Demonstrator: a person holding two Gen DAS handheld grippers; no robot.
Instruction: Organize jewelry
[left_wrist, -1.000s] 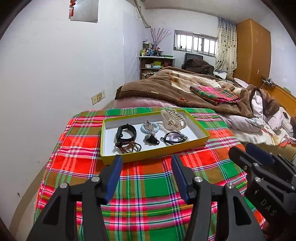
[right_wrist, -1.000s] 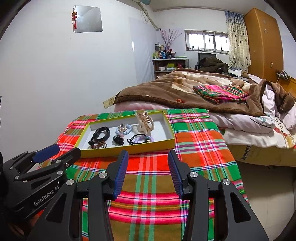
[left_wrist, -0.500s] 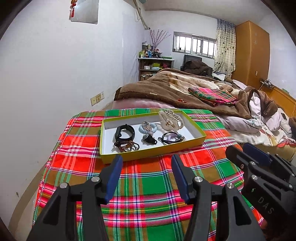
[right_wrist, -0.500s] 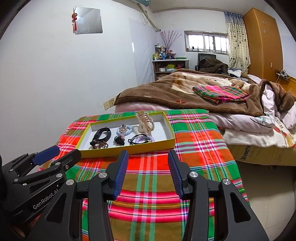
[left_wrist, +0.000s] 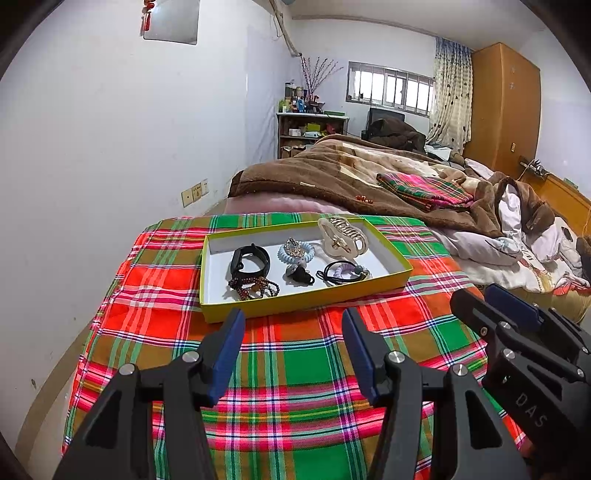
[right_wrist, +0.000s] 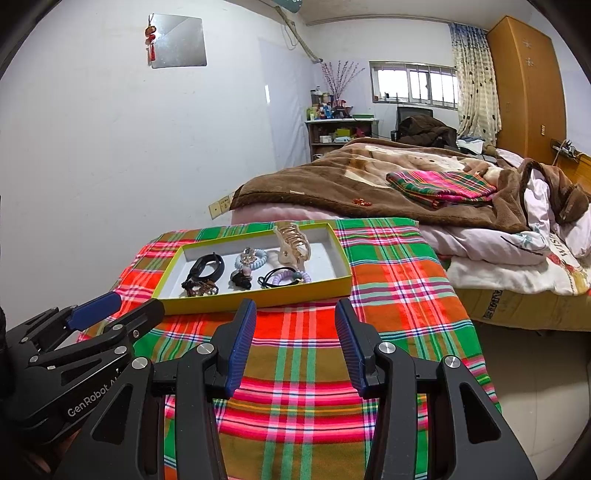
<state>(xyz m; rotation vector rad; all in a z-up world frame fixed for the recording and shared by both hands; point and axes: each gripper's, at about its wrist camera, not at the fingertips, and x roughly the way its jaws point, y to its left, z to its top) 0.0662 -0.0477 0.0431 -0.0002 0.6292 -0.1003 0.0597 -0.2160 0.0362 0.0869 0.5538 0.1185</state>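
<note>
A yellow-green tray (left_wrist: 306, 301) (right_wrist: 258, 297) with a white floor sits on a plaid cloth. In it lie a black band (left_wrist: 250, 258) (right_wrist: 207, 266), a brown bead string (left_wrist: 255, 288), a pale blue coil hair tie (left_wrist: 296, 253) (right_wrist: 252, 259), a small black piece (left_wrist: 302, 275), a dark and lilac hair tie (left_wrist: 341, 272) (right_wrist: 284, 277) and a cream and gold hair claw (left_wrist: 343, 236) (right_wrist: 291, 240). My left gripper (left_wrist: 293, 325) and right gripper (right_wrist: 295, 314) are both open and empty, hovering in front of the tray's near wall.
The plaid cloth (left_wrist: 303, 365) covers a small table against the white wall at left. A bed with a brown blanket (left_wrist: 351, 173) and a folded plaid cloth (left_wrist: 424, 188) lies behind. Bare floor (right_wrist: 535, 387) is to the right.
Both grippers have drawn back slightly from the tray, which looks a little smaller and farther. Both stay open. The items in the tray have not moved.
</note>
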